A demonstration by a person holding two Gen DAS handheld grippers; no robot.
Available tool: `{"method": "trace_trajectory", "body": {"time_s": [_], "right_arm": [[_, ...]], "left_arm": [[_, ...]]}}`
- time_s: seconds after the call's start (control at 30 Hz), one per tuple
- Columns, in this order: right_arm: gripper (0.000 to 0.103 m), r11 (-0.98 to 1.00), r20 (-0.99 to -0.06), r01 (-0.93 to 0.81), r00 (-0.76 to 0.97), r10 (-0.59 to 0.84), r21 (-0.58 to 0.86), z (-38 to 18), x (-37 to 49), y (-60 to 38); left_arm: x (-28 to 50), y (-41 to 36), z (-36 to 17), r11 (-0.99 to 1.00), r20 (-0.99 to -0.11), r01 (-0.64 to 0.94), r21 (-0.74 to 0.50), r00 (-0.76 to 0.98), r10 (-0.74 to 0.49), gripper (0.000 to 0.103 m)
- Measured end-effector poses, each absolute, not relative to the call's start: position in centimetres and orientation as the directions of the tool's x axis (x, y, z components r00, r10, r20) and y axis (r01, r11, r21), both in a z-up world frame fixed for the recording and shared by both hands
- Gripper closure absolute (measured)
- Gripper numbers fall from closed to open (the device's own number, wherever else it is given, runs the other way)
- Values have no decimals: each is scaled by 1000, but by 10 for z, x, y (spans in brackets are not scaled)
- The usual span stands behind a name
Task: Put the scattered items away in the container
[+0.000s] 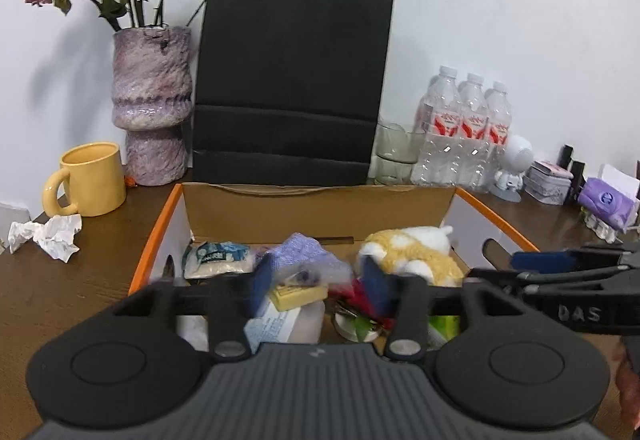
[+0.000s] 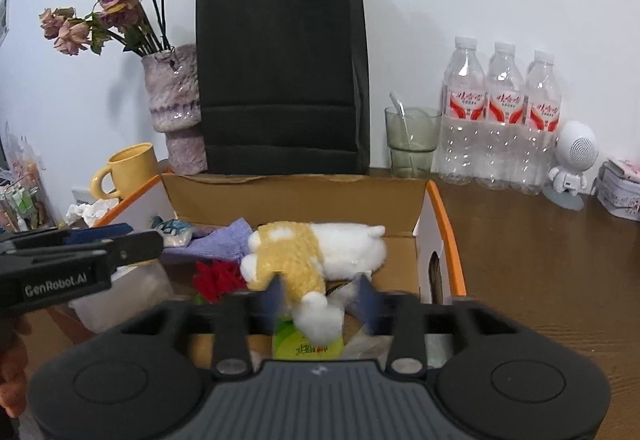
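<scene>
An open cardboard box (image 1: 312,208) with orange-edged flaps stands on the brown desk; it also shows in the right wrist view (image 2: 296,200). Inside lie a yellow-and-white plush toy (image 1: 412,252) (image 2: 312,252), a purple cloth (image 1: 304,248) (image 2: 224,240), a small clear packet (image 1: 216,258), a yellow block (image 1: 298,296), a red item (image 2: 216,280) and a green pack (image 2: 308,344). My left gripper (image 1: 318,280) is open above the box's contents. My right gripper (image 2: 320,300) is open, its blue fingers either side of the plush toy's white foot.
Behind the box stand a black paper bag (image 1: 292,80), a purple vase (image 1: 152,108) of dried roses, a yellow mug (image 1: 90,178), a glass (image 2: 412,140) and three water bottles (image 2: 500,116). Crumpled paper (image 1: 48,236) lies left; a white figurine (image 2: 572,164) and tins right.
</scene>
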State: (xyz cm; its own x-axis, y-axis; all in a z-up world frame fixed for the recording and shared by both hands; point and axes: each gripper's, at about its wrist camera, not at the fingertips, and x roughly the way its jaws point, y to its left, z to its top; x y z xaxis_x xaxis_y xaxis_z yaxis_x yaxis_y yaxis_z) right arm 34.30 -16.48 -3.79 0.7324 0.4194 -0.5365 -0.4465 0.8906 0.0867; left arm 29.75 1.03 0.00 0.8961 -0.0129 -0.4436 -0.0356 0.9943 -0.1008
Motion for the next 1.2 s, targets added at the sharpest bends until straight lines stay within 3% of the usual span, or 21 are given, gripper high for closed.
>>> {"method": "trace_trajectory", "body": {"time_s": [0.07, 0.8, 1.2], "right_arm": [[0, 891, -527, -447, 741, 416, 76, -35, 339, -166], [0, 902, -532, -427, 752, 389, 56, -3, 317, -170], [0, 915, -496, -401, 787, 367, 41, 22, 244, -179]], "left_arm": [[294, 8, 3, 993, -430, -90, -73, 901, 51, 0], [277, 4, 23, 991, -433, -85, -102, 901, 33, 0], [209, -2, 45, 992, -423, -73, -99, 906, 24, 0]]}}
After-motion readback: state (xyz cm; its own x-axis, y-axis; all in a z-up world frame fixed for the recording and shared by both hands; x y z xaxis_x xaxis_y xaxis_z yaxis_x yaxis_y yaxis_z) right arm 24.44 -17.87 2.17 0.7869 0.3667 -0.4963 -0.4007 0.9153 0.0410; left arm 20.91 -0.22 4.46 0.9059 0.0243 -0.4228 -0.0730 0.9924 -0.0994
